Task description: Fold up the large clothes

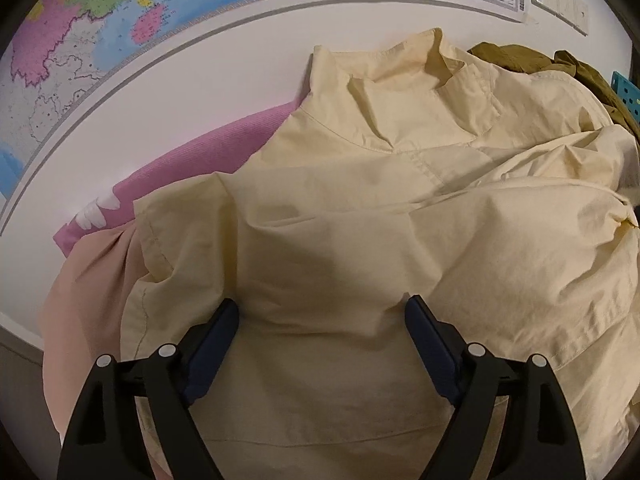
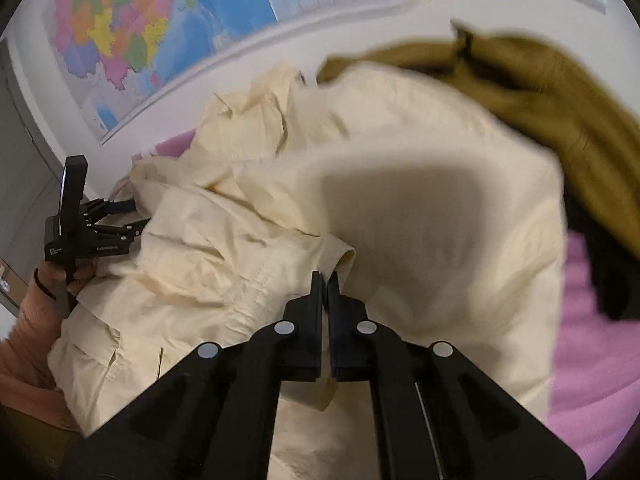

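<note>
My right jaws pinch a fold of the cream shirt; left jaws spread, hovering over its hem. Shirt lies rumpled beside the olive garment. Thin pinch, blurred view: fold may slip, probably dragging the heap.

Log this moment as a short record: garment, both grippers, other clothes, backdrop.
garment: cream shirt, crumpled, collar away from the cameras
left gripper: open, over the shirt, holding nothing
right gripper: shut on a shirt fold
other clothes: olive garment beyond the shirt; pink cloth under it
backdrop: map on the wall
</note>
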Available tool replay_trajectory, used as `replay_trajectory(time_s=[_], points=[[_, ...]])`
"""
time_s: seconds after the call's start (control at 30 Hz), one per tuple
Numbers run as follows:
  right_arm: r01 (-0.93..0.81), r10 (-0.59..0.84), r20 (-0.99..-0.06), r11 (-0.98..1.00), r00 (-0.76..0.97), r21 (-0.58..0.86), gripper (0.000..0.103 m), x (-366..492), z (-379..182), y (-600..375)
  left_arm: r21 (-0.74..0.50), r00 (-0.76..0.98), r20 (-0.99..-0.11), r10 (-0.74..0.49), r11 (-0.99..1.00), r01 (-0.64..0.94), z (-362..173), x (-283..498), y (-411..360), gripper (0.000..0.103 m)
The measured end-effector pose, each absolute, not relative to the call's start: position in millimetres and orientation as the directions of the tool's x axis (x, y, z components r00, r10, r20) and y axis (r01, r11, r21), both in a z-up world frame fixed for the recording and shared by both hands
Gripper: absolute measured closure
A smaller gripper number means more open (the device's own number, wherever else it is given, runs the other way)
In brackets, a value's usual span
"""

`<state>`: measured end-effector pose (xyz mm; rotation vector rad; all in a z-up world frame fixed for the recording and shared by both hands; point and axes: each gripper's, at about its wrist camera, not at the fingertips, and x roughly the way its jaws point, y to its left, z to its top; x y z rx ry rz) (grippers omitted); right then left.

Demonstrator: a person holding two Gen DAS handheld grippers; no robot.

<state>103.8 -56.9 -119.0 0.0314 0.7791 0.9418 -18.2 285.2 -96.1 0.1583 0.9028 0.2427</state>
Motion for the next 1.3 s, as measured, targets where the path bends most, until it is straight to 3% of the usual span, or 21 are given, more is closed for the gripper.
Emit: replay_trajectory(time_s=[0.2,0.33,0.4,0.53,0.67,0.8,0.9,0.93,1.03,1.07,1.13,1.3], points=[[-0.703,0.762,-0.483,0.62,0.432,0.348,0.101,111.5,-88.8,-74.7,0.202,0.65,-0.719,0.246,0.969,-0.143,-77.0,-22.9,279.5,0.022],[-0.662,0.707,-0.585,0.662,0.397,0.352,0.099,130.7,-120.2,-56.1,0.264,0.58,-0.751,0.315,0.949,-0.175,-93.9,-4.8,280.2,0.022],[-0.638,0.679,-0.634,0.683,0.371,0.357,0.093,133.8,-134.5,-52.0,0.291,0.586,-0.738,0.335,0.941,-0.171,-93.8,-7.4,276.7,0.022],[-0.668,0.699,-0.573,0.672,0.428,0.32,0.075,106.8,-112.4,-64.1,0.257,0.633,-0.706,0.317,0.948,-0.188,-73.8,-35.2,279.4,0.022],[-0.781,0.756,-0.534,0.57,0.378,0.255,0.07,70.0,-90.2,-53.9,0.239,0.688,-0.671,0.277,0.959,-0.153,-58.5,-73.7,273.3,0.02],[-0.812,0.699,-0.632,0.554,0.335,0.182,0.069,66.1,-113.3,-23.2,0.249,0.704,-0.658,0.267,0.96,-0.132,-62.3,-103.1,263.1,0.019],[-0.789,0.651,-0.683,0.588,0.331,0.179,0.084,84.4,-138.4,-13.1,0.185,0.71,-0.663,0.239,0.971,-0.153,-63.4,-127.7,272.6,0.019],[-0.786,0.659,-0.68,0.586,0.322,0.196,0.084,87.0,-138.8,-15.5,0.166,0.712,-0.662,0.234,0.972,-0.165,-63.4,-134.3,280.6,0.018],[-0.775,0.685,-0.655,0.586,0.318,0.237,0.074,83.8,-127.3,-28.9,0.12,0.713,-0.658,0.241,0.969,-0.217,-60.8,-165.6,294.5,0.015],[-0.771,0.697,-0.64,0.587,0.324,0.248,0.059,79.1,-121.6,-36.9,0.106,0.712,-0.661,0.235,0.969,-0.221,-59.2,-173.6,298.0,0.015],[-0.763,0.711,-0.61,0.595,0.351,0.254,0.042,66.9,-109.2,-54.8,0.07,0.711,-0.669,0.215,0.971,-0.228,-59.7,-194.1,304.6,0.013],[-0.727,0.784,-0.526,0.566,0.329,0.39,0.033,42.4,-100.5,-121.3,-0.059,0.699,-0.703,0.134,0.968,-0.245,-75.8,-233.2,316.4,0.012]])
